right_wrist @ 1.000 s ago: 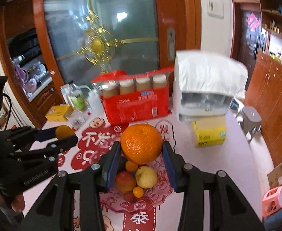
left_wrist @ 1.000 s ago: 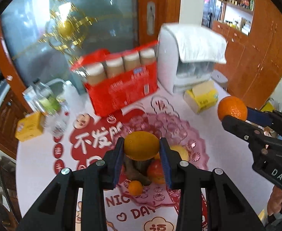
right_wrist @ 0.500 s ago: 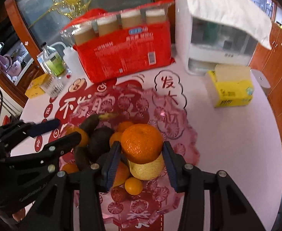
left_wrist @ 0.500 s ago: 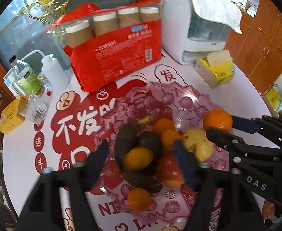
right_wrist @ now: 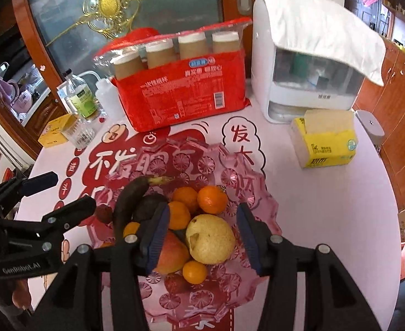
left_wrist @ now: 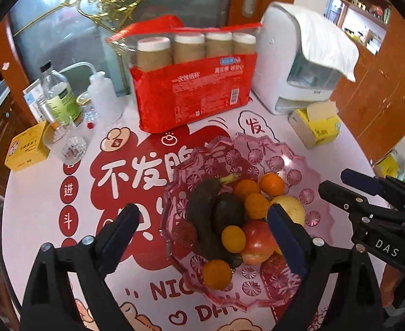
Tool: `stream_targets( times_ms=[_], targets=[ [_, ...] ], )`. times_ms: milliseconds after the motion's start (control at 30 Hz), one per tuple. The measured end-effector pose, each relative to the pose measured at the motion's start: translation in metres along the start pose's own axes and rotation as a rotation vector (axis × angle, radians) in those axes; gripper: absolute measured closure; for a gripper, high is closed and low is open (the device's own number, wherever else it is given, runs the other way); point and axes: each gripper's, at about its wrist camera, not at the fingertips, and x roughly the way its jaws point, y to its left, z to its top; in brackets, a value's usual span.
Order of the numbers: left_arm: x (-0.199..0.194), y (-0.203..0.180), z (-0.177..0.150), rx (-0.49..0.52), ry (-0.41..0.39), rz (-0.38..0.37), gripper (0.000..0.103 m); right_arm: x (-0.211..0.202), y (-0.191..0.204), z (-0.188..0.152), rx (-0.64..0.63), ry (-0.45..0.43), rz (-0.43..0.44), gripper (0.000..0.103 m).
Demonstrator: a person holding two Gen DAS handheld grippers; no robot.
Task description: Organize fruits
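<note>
A pink glass fruit bowl (left_wrist: 299,162) (right_wrist: 246,171) stands on the table. It holds several oranges (left_wrist: 271,184) (right_wrist: 212,199), a small orange (left_wrist: 233,239), a yellow pear (right_wrist: 210,239) (left_wrist: 292,209), a red apple (left_wrist: 257,241) (right_wrist: 172,253), a dark banana (left_wrist: 202,201) (right_wrist: 127,204) and an avocado (left_wrist: 228,211). My left gripper (left_wrist: 203,240) is open and empty above the bowl's near side. My right gripper (right_wrist: 202,233) is open and empty, its fingers either side of the pear. Each gripper also shows in the other view, the right one (left_wrist: 348,187) and the left one (right_wrist: 61,193).
A red pack of paper cups (left_wrist: 194,88) (right_wrist: 180,82) and a white appliance under a cloth (left_wrist: 304,60) (right_wrist: 307,55) stand behind the bowl. A yellow tissue box (left_wrist: 314,128) (right_wrist: 326,143) is right. Bottles (left_wrist: 58,93), a glass (left_wrist: 65,143) and a yellow box (left_wrist: 25,147) are left.
Both grippers came down over the bowl and opened. The left one let go of its small orange and the right one let go of its large orange; both fruits now lie in the bowl.
</note>
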Motion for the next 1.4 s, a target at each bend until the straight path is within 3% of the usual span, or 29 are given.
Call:
stream_targets(
  times_ms=[133,333,500,967,1400],
  targets=[
    [-0.026,0.004,-0.004,-0.022,-0.029,0.000,0.003,-0.020,0.005,0.000,-0.005,-0.026,0.011,0.052],
    [-0.071,-0.001,-0.014,-0.028,-0.086,0.005,0.003,-0.058,0.017,-0.006,-0.025,-0.075,0.038,0.052],
    [-0.110,-0.005,-0.036,-0.052,-0.130,0.020,0.003,-0.089,0.027,-0.020,-0.044,-0.119,0.054,0.044],
    [-0.164,-0.028,-0.134,-0.093,-0.148,0.064,0.003,-0.145,0.033,-0.117,-0.021,-0.134,0.086,0.040],
    [-0.200,-0.043,-0.226,-0.139,-0.131,0.150,0.003,-0.164,0.035,-0.204,0.004,-0.054,0.066,0.040]
  ],
)
